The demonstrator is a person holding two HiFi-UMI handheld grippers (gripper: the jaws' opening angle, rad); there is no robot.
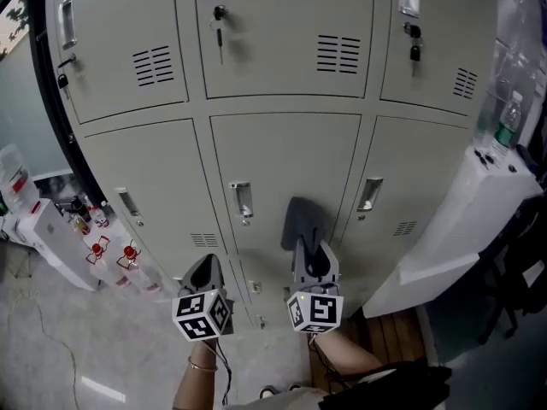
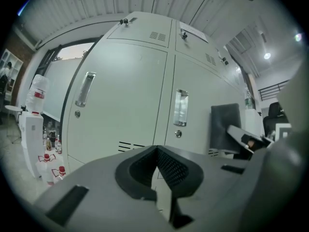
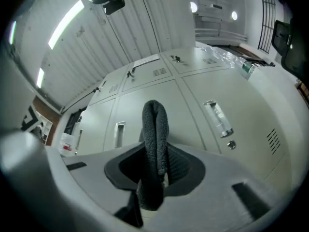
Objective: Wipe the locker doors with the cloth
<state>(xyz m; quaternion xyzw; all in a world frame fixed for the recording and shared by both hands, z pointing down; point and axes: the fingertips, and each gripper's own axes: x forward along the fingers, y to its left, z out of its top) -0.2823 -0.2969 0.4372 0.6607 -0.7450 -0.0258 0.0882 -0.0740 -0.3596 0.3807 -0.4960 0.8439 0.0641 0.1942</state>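
Grey locker doors [image 1: 286, 156] fill the head view in two rows. My right gripper [image 1: 309, 259] is shut on a dark grey cloth [image 1: 302, 223], which stands up from its jaws in front of the lower middle door, to the right of that door's handle [image 1: 241, 199]. I cannot tell whether the cloth touches the door. In the right gripper view the folded cloth [image 3: 155, 129] is pinched between the pads of the right gripper [image 3: 155, 161]. My left gripper [image 1: 203, 273] hangs lower left of it, shut and empty. From the left gripper [image 2: 157, 151], the cloth [image 2: 225, 127] shows at the right.
A water dispenser [image 1: 47, 233] with small bottles [image 1: 111, 254] stands at the lower left. A white appliance [image 1: 474, 216] adjoins the lockers on the right, with a wooden floor strip [image 1: 393, 336] below. Keys [image 1: 220, 28] hang from upper locks.
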